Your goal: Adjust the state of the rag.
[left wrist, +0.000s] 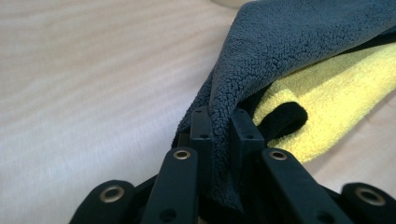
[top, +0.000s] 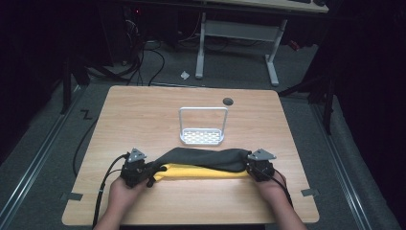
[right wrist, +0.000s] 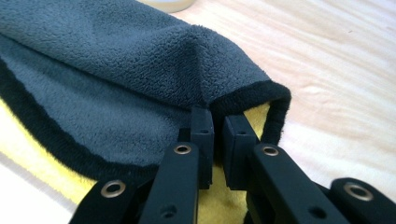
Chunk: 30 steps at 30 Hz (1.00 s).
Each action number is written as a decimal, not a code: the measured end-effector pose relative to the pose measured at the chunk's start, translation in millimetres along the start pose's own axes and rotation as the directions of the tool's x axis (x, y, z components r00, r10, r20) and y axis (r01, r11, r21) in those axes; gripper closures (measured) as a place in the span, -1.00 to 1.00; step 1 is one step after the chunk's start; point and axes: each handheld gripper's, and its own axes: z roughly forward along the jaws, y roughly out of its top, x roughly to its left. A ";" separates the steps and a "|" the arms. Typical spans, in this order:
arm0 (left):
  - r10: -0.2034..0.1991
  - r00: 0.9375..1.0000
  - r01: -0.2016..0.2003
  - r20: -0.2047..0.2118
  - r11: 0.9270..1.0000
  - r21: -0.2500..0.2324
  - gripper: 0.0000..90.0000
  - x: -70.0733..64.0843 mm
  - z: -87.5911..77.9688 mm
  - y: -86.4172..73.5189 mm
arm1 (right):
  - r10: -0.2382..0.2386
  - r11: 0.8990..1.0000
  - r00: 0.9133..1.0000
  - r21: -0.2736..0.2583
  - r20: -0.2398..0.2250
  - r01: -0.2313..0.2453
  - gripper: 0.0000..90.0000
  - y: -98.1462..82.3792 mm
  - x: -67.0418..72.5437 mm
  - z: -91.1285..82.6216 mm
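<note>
A cloth, dark grey on one side and yellow on the other, lies folded across the near part of the wooden table. My left gripper is shut on the cloth's left end; in the left gripper view the grey pile is pinched between the jaws of that gripper, with yellow beneath. My right gripper is shut on the right end; in the right gripper view its own gripper clamps the black-hemmed corner of the grey cloth.
A white wire rack with a perforated base stands just beyond the cloth at mid-table. A dark round grommet sits near the far edge. A white desk frame and cables lie on the floor beyond the table.
</note>
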 end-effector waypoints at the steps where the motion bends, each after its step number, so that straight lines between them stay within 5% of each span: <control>1: -0.008 1.000 0.008 0.013 1.000 0.004 0.81 -2.2 -4.0 -4.3 | 0.003 1.000 1.000 0.001 -0.009 -0.003 0.89 -2.7 2.3 -4.0; 6: -0.051 0.996 0.051 0.076 0.999 0.012 0.82 -10.5 -27.0 -30.8 | 0.022 1.000 0.998 -0.009 -0.061 -0.023 0.87 -20.3 10.8 -25.6; 11: -0.056 0.996 0.056 0.064 0.998 -0.003 0.80 -7.8 -33.0 -32.7 | -0.012 1.000 0.998 -0.013 -0.060 0.011 0.60 -22.5 15.7 -32.6; 12: -0.058 0.997 0.059 0.048 0.998 -0.029 0.76 -6.7 -34.1 -30.4 | 0.009 0.999 0.999 -0.046 -0.053 -0.011 0.36 -17.6 15.3 -38.2; 15: -0.055 0.998 0.057 0.043 0.997 -0.049 0.76 -7.0 -35.8 -29.4 | 0.032 0.994 0.999 -0.104 -0.034 -0.035 0.22 -13.3 15.4 -50.7; 18: -0.051 0.998 0.053 0.034 0.996 -0.065 0.76 -6.3 -37.0 -27.9 | 0.039 0.990 0.999 -0.133 -0.031 -0.042 0.21 -11.6 16.4 -58.3; 21: -0.060 0.998 0.062 0.031 0.996 -0.071 0.76 -4.6 -35.6 -26.9 | 0.010 0.986 0.997 -0.165 -0.079 -0.023 0.29 -8.0 23.9 -62.9; 26: -0.072 0.997 0.074 0.028 0.994 -0.079 0.69 -3.9 -36.7 -26.8 | -0.051 0.995 0.981 -0.097 -0.186 0.034 0.20 -9.1 42.3 -50.0; 30: -0.094 0.995 0.096 0.023 0.992 -0.085 0.55 -0.2 -37.3 -27.0 | -0.073 0.997 0.972 -0.042 -0.223 0.065 0.10 -12.1 50.3 -38.7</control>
